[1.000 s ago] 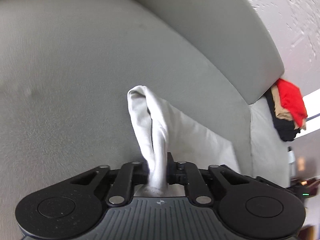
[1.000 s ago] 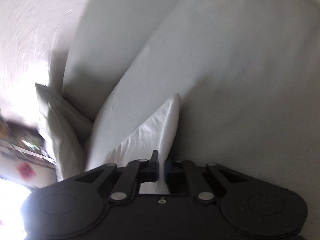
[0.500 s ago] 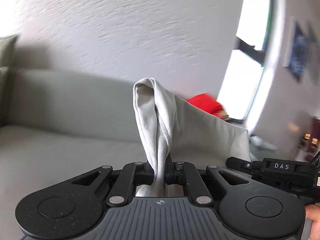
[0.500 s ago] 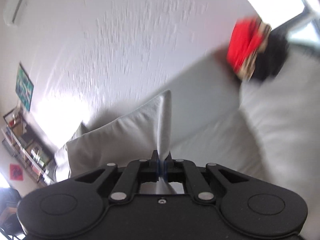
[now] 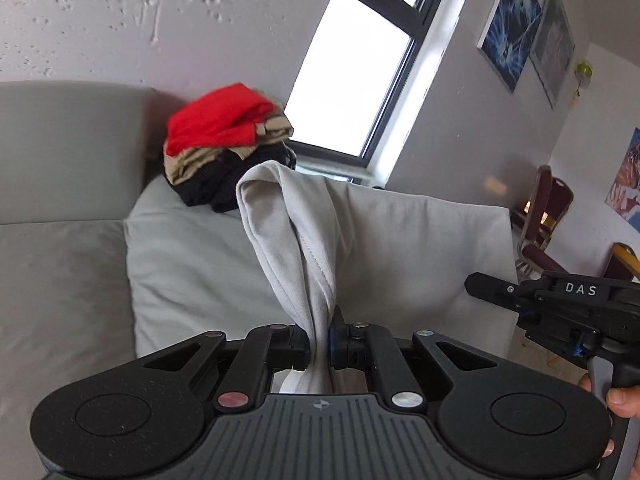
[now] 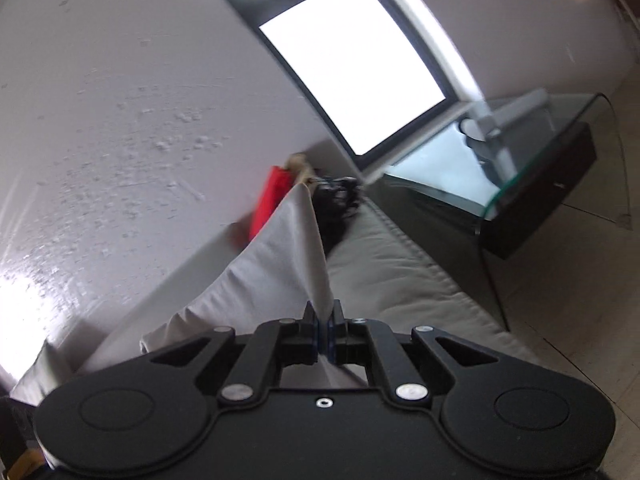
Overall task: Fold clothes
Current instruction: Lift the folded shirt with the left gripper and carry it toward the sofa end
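Note:
A light grey garment (image 5: 408,248) hangs stretched between both grippers, lifted above the grey sofa (image 5: 60,248). My left gripper (image 5: 319,340) is shut on a bunched corner of it, which stands up in a fold. My right gripper (image 6: 324,332) is shut on another edge of the same grey garment (image 6: 276,248); that right gripper (image 5: 496,292) also shows at the right of the left wrist view, held by a hand (image 5: 618,400). A pile of folded clothes (image 5: 228,140), red on tan on black, sits on the sofa's far end below the window.
A window (image 5: 352,80) is set in the white wall behind the sofa. A glass side table (image 6: 532,176) stands past the sofa's end (image 6: 404,264). Chairs (image 5: 544,216) and wall pictures (image 5: 508,24) are at the right of the room.
Both grippers rose off the sofa seat and swung toward the window end with the grey garment still held. The clothes pile and the window have come into view.

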Demonstrator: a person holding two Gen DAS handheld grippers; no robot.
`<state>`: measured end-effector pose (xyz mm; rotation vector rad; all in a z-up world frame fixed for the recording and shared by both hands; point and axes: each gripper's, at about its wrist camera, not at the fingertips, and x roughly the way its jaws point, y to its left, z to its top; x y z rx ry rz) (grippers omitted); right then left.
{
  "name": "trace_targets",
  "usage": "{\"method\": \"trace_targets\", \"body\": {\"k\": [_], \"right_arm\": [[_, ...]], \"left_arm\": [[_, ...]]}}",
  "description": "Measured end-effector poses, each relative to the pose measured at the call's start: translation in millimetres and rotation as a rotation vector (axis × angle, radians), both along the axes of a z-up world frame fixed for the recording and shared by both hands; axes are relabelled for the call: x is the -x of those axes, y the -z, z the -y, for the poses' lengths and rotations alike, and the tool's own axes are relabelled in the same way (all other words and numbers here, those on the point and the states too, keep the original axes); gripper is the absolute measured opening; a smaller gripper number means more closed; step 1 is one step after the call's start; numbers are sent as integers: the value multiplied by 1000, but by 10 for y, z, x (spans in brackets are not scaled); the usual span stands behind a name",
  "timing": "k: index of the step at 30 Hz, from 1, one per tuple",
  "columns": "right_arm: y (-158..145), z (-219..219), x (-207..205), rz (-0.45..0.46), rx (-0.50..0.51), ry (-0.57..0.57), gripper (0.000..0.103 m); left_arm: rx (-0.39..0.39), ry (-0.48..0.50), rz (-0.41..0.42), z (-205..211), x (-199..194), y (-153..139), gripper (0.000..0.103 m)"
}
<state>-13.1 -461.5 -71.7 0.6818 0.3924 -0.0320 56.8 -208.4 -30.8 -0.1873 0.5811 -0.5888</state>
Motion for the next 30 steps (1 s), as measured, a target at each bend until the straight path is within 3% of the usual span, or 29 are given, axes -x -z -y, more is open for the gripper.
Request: {"method": "trace_targets", "body": {"k": [5,8,11,15,18,21,23,24,27,30], "right_arm": [[254,262,-578,-44,0,32,4],[430,318,-821,-124,35,47,10],[583,395,-803,-196,61,84,22],[563,452,-431,-199,86,102,31],[496,385,-263,-210,89,46,33],[350,155,-148,-214,121,-63,29],[301,-48,-122,-232,166,-136,8],[298,-149,-113,-252,194,-161,8],[398,-366,-81,-354,287,-178,8],[508,-426,127,-433,304,-162,9]], "left_arm": [[-69,-21,-9,143,-552,132,12],[-216,-98,-45,236,-903,408,21],[-368,-226,-119,78,-1133,719,20],[-308,-304,-221,-437,-1079,842,21],[-274,-263,-250,-593,-736,742,27],[-258,-145,-201,-377,-341,609,32],[-248,-60,-169,-139,-161,568,34],[-249,-19,-159,-4,-107,586,35],[-327,35,-206,350,-56,796,35],[-396,17,-237,381,120,915,36]]}}
